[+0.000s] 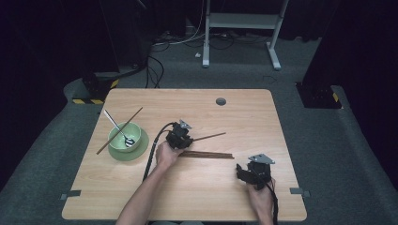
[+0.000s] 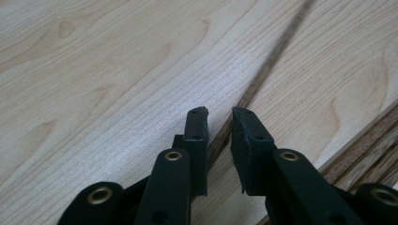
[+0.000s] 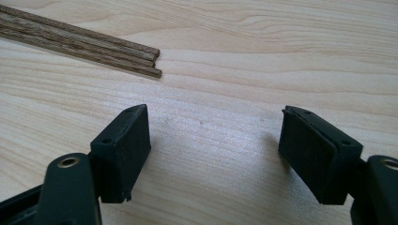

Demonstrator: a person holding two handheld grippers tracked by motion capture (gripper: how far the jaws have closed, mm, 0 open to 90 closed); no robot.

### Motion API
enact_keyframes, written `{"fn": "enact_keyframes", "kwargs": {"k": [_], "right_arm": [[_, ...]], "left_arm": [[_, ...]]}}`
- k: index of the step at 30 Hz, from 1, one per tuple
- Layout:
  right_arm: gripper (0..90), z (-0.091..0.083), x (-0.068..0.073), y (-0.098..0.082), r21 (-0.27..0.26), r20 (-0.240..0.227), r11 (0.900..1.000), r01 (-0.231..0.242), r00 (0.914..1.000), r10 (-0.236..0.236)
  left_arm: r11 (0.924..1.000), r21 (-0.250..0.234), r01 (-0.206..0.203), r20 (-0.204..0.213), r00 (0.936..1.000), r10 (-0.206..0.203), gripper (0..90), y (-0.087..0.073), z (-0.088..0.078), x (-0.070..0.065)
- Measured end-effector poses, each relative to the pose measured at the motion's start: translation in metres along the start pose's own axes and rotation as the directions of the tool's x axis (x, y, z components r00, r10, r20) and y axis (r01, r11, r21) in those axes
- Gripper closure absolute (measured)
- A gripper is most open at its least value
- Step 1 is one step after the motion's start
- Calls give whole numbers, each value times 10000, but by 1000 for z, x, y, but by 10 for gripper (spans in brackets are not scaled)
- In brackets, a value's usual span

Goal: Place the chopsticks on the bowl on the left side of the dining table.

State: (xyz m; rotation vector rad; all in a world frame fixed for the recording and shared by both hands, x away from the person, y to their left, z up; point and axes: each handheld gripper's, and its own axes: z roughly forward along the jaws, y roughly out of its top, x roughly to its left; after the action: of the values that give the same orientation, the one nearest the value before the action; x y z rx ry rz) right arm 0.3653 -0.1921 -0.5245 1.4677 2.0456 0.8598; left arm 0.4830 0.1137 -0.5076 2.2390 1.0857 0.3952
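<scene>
While my left gripper [image 1: 184, 136] sits near the middle of the table [image 1: 234, 197], its jaws have narrowed to a slim gap with a single dark chopstick [image 2: 263, 75] running between them. From the left gripper view the stick passes up from between the pads and away across the wood; I cannot tell whether the pads actually press on it, as a thin sliver of space shows on either side near the tips. From the high view that chopstick [image 1: 210, 136] sticks out to the right of the gripper, angled slightly toward the far side.

Just near of it lies a bundle of chopsticks [image 1: 206, 155], flat on the table and pointing left to right; their square ends show at the far left of the right gripper view [image 3: 141, 58].

My right gripper [image 1: 253, 172] rests at the near right of the table, jaws spread wide with nothing but bare wood between them.

Over at the left, a green bowl [image 1: 123, 136] stands on a green plate [image 1: 141, 149], with a spoon [image 1: 117, 127] in it and another chopstick [image 1: 119, 124] leaning across its rim.
</scene>
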Motion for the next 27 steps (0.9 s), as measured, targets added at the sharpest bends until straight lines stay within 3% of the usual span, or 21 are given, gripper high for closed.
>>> {"fn": "enact_keyframes", "kwargs": {"k": [8,13,27], "right_arm": [[247,0,0,0,2,0,10000,8,10000,-8],[247,0,0,0,2,0,10000,5,10000,-5],[248,0,0,0,16,-1,10000,-1,10000,1]], "left_arm": [[9999,-3,-124,152,9998,124,796,-1,-1,6],[9992,255,-305,224,9993,299,801,3,0,9],[9991,118,-396,366,9986,392,832,0,-1,19]]}}
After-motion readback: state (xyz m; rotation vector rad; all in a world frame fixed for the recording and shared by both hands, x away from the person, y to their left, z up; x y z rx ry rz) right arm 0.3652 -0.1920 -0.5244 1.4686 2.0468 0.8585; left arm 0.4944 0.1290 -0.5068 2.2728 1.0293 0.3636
